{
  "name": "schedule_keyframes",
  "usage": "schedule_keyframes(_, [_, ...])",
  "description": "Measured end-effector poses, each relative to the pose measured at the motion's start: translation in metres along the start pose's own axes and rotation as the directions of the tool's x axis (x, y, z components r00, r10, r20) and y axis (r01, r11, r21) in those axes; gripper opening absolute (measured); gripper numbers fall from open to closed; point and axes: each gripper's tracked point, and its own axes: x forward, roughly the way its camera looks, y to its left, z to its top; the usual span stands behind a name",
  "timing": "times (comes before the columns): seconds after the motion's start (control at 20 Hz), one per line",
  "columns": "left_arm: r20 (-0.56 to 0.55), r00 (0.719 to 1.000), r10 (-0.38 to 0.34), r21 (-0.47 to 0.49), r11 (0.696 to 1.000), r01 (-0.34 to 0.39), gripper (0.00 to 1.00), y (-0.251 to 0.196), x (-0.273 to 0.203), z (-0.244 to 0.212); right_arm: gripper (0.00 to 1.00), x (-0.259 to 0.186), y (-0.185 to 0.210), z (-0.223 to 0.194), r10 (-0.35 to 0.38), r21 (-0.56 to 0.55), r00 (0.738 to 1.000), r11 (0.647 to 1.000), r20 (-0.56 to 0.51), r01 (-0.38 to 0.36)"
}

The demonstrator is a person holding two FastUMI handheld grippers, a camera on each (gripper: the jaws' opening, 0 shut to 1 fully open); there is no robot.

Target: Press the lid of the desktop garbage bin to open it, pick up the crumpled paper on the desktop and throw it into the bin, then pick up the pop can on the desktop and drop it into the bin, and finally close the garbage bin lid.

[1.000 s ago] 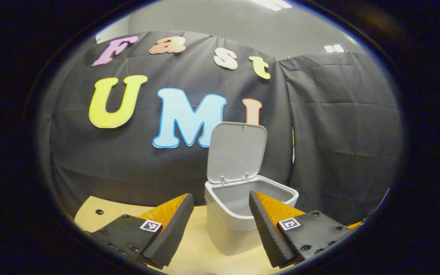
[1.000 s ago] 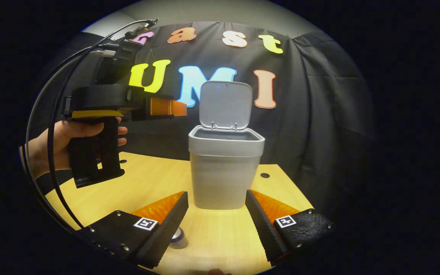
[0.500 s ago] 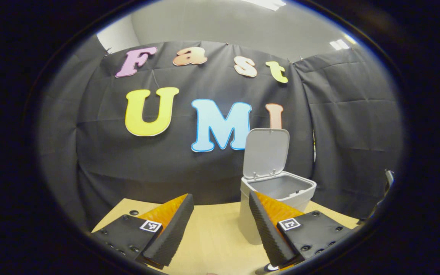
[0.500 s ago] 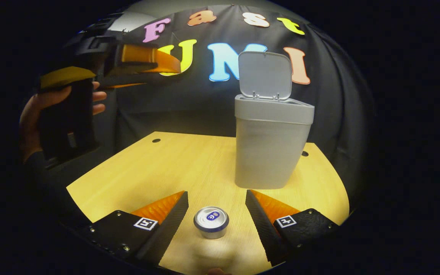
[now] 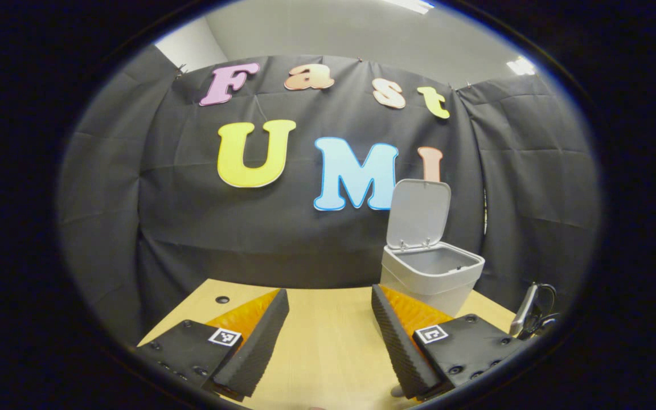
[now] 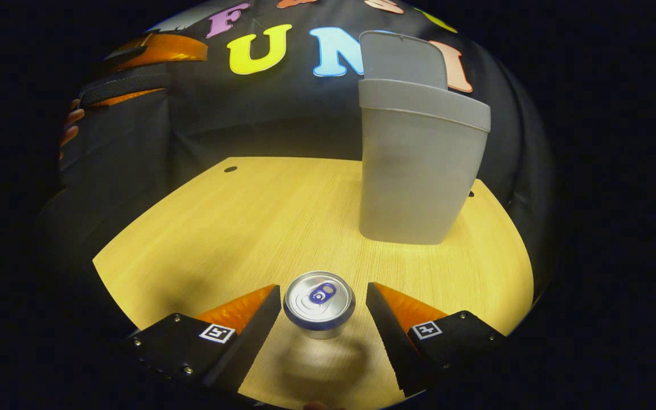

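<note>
Between the spread fingers of my right gripper the pop can stands upright on the desk, touched by neither finger. Beyond it stands the garbage bin, lid raised. My left gripper gapes wide, holding nothing.

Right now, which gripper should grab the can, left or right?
Right. The right gripper is open with the pop can standing upright between its fingers. The left gripper is open too, held up facing the open bin, with no can near its fingers.
</note>
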Motion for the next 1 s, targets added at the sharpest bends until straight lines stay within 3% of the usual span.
schedule_keyframes(0.25, [-0.030, 1.000, 0.004, 0.004, 1.000, -0.004, 0.96, 0.002, -0.004, -0.010, 0.97, 0.012, -0.001, -0.007, 0.009, 0.006, 0.999, 1.000, -0.042, -0.008])
schedule_keyframes(0.35, [-0.033, 0.999, 0.001, 0.014, 1.000, 0.000, 0.96, 0.001, -0.006, -0.010, 0.86, 0.015, -0.004, -0.007, 0.001, 0.002, 0.999, 1.000, -0.043, -0.001])
schedule_keyframes(0.5, [-0.029, 1.000, -0.002, 0.023, 1.000, 0.002, 0.95, 0.001, -0.006, -0.008, 0.84, 0.006, -0.006, -0.002, 0.004, 0.000, 0.999, 1.000, -0.031, -0.004])
schedule_keyframes(0.8, [-0.029, 1.000, 0.005, 0.017, 1.000, -0.004, 0.96, 0.004, -0.007, -0.010, 0.84, -0.020, -0.017, 0.044, -0.008, 0.011, 0.997, 1.000, 0.077, 0.007])
schedule_keyframes(1.0, [-0.025, 1.000, 0.010, 0.033, 0.999, -0.009, 0.95, 0.003, -0.009, -0.012, 0.84, -0.042, -0.030, 0.095, -0.022, 0.010, 0.981, 1.000, 0.195, 0.020])
